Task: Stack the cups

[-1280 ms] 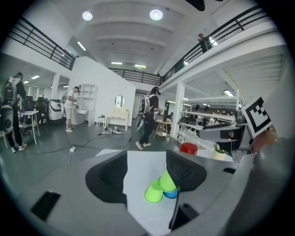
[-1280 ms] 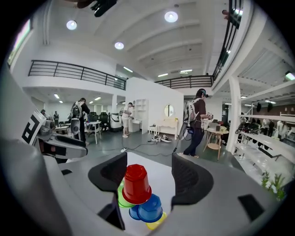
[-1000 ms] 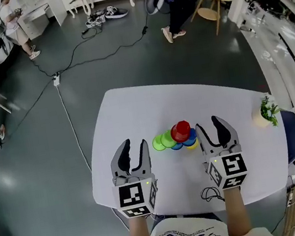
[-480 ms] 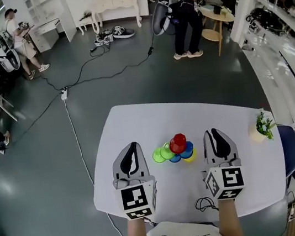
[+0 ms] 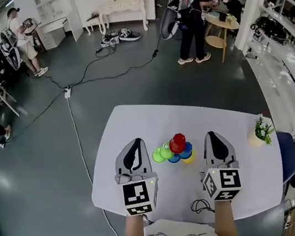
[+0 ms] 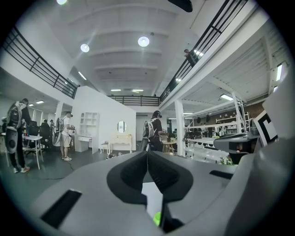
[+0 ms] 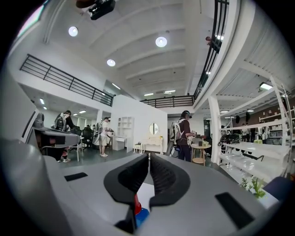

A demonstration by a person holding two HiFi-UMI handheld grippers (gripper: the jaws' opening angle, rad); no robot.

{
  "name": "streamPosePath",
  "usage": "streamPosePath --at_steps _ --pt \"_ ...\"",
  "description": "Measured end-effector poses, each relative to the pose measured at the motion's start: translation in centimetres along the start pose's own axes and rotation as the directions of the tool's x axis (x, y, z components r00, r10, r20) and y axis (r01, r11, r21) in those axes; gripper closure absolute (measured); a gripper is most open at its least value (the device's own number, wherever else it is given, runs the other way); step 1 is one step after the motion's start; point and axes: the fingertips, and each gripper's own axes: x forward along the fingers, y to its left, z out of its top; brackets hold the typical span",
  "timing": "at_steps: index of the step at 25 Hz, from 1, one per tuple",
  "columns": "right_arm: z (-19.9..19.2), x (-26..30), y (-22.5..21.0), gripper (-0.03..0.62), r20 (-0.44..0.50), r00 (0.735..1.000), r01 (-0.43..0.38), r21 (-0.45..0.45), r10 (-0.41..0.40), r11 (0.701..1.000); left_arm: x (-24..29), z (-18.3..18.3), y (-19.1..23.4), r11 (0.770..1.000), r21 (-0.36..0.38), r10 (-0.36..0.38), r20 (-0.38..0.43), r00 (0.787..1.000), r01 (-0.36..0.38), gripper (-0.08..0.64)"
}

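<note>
A cluster of cups stands mid-table: two green cups [image 5: 161,153] lie at its left, a red cup [image 5: 177,141] sits on top, with blue cups [image 5: 186,151] and a yellow cup [image 5: 188,159] under it. My left gripper [image 5: 136,144] hovers left of the cluster, its jaws shut with nothing between them. My right gripper [image 5: 211,136] hovers right of it, its jaws just closed, also empty. In the left gripper view a sliver of green cup [image 6: 157,217] peeks below the jaws. The right gripper view has the red cup [image 7: 136,204] and a blue cup [image 7: 142,216] below its jaws.
The white table [image 5: 219,113] has a small potted plant [image 5: 258,132] near its right edge and a black cable [image 5: 202,205] by the near edge. A cord [image 5: 72,116] runs across the grey floor at left. People stand far back in the room.
Both grippers' jaws went from spread apart to shut, with nothing taken hold of. Both hands rose, and the cups look smaller and farther below.
</note>
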Motion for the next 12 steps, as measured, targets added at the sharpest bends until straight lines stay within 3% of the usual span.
streamPosePath --at_steps 12 --pt "-0.21 -0.22 0.30 0.580 -0.019 1.000 -0.010 -0.003 0.010 1.000 0.02 0.27 -0.57 1.000 0.008 -0.011 -0.003 1.000 0.011 0.544"
